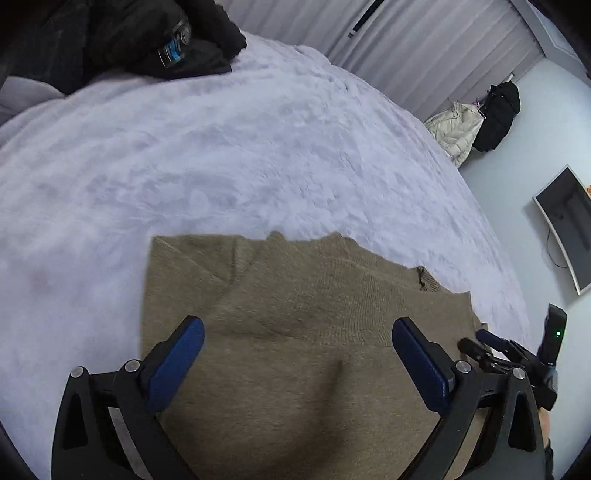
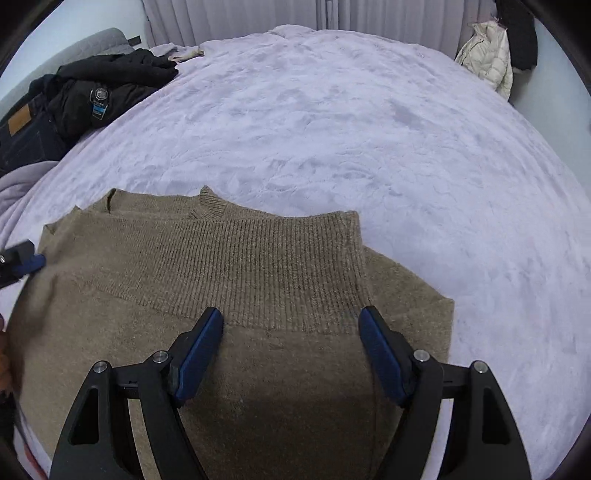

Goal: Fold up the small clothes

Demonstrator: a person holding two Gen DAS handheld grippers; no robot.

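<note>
At the far left of the bed [image 2: 332, 129], a heap of dark clothes [image 2: 92, 96] lies on the pale plush cover, well apart from the work area.

The brown knit sweater [image 2: 229, 295] lies flat on the near part of the bed, directly below both grippers. Its ribbed band [image 2: 288, 266] lies across the upper layer and a ribbed collar shows at the far edge, with further layers showing beyond and to the right of it. This suggests that at least one fold is already in place.

The left gripper [image 1: 297, 363] hovers over the left part of the sweater. Its fingers are spread wide and grasp nothing. The right gripper [image 2: 291, 358] is over the right part, just near of the ribbed band. Its fingers are likewise released, with only fabric visible between them.

Judged status: the sweater is partly folded into a rough rectangle, and its edges are uneven at the far side. Remaining work is probably a final fold and squaring of the edges.

Far right, a pale jacket [image 2: 487, 55] hangs by the curtain [image 2: 240, 18].
</note>
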